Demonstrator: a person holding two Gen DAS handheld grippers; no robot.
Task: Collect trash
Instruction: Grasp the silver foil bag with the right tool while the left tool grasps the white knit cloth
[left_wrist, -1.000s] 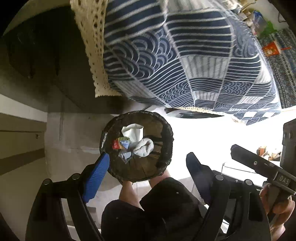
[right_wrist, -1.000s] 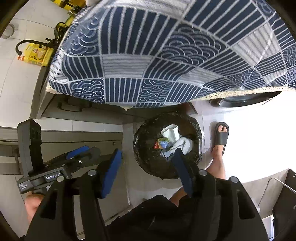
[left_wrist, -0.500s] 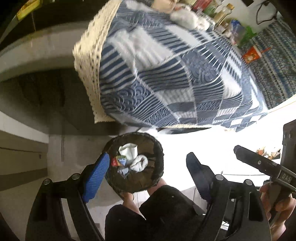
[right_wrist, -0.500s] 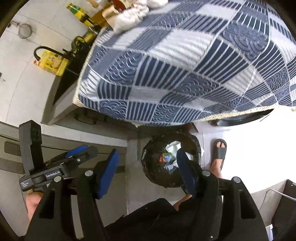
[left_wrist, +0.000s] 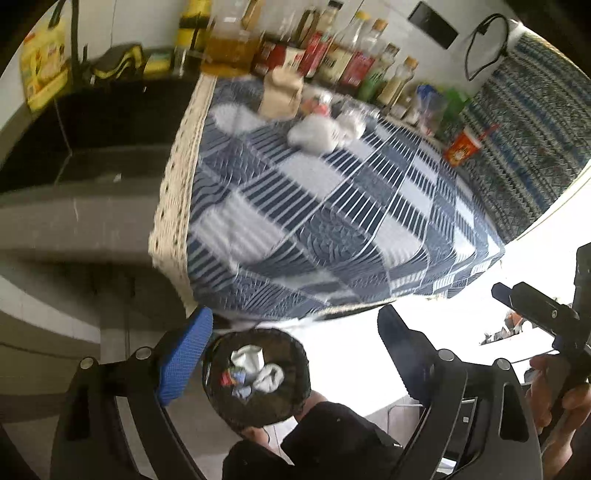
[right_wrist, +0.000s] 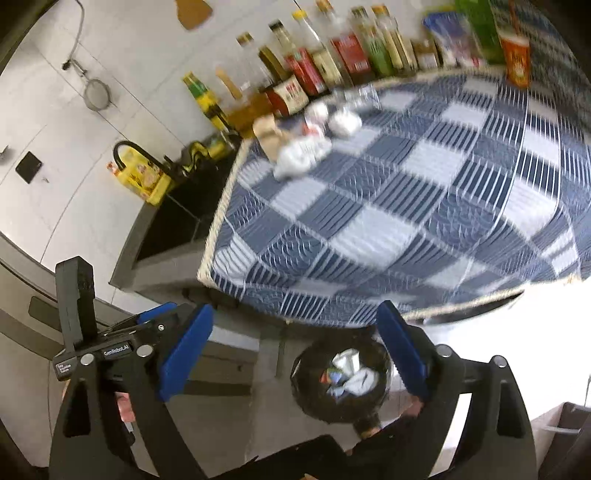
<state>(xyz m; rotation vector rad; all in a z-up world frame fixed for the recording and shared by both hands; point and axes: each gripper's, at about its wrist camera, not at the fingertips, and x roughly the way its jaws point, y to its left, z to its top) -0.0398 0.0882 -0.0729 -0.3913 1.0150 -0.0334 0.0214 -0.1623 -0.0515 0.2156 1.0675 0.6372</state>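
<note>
Blue-and-white checked cloth with a cream lace edge covers the table, which fills most of both views. Along its far side stands a row of bottles against a white tiled wall, and to the left lies a dark sink with a yellow packet beside it. On the floor below the table's near edge sits a round black trash bin, lined in black and holding crumpled white tissue and small coloured wrappers. More trash — crumpled white paper and a brown paper bag — lies on the cloth near the bottles. The left gripper has its jaws opening, nothing between the blue pads; the right gripper likewise — jaws opening and empty, above the bin.
</note>
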